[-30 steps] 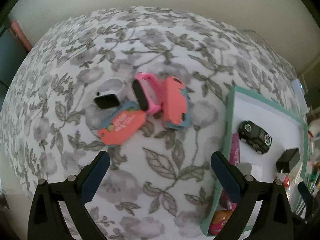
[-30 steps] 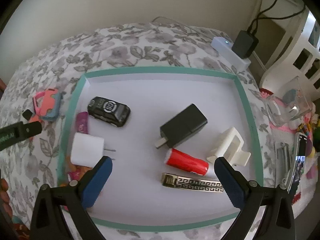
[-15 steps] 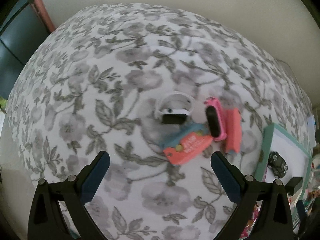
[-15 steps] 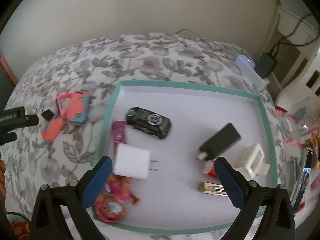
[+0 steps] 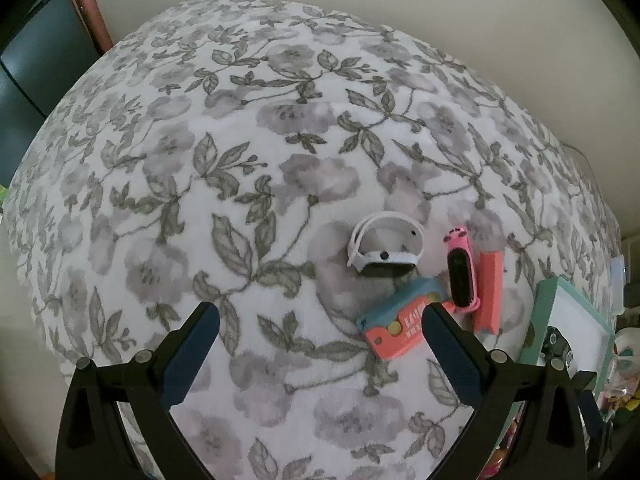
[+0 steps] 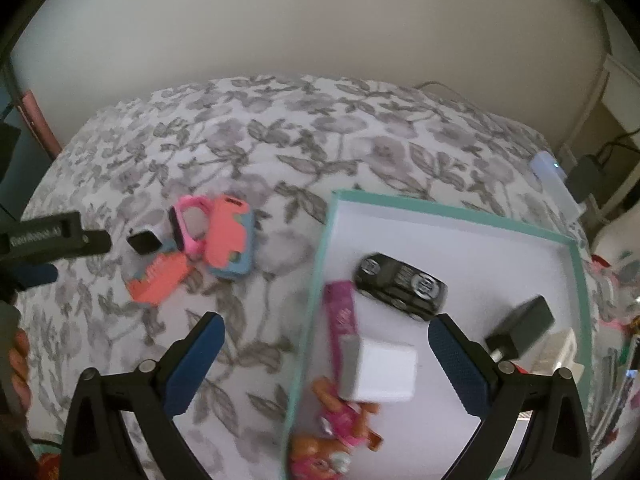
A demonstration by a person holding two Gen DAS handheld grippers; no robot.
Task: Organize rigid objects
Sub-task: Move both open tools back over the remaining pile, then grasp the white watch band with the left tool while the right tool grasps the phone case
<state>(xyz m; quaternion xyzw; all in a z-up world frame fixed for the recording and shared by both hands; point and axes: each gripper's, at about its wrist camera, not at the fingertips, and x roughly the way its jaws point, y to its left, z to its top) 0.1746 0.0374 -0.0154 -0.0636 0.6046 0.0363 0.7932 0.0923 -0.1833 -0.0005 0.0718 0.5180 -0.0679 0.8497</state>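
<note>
Both jaws stand spread and empty; the left gripper (image 5: 320, 344) is nearer the white watch (image 5: 385, 251), which lies ahead and slightly right, face crosswise.

Wall (image 6: 320, 20): plain, cream, behind the bed.
Bedspread (image 5: 240, 160): white with grey flowers and leaves.
White shelving (image 6: 616, 92): at the far right.
Light: dim, soft.
</note>
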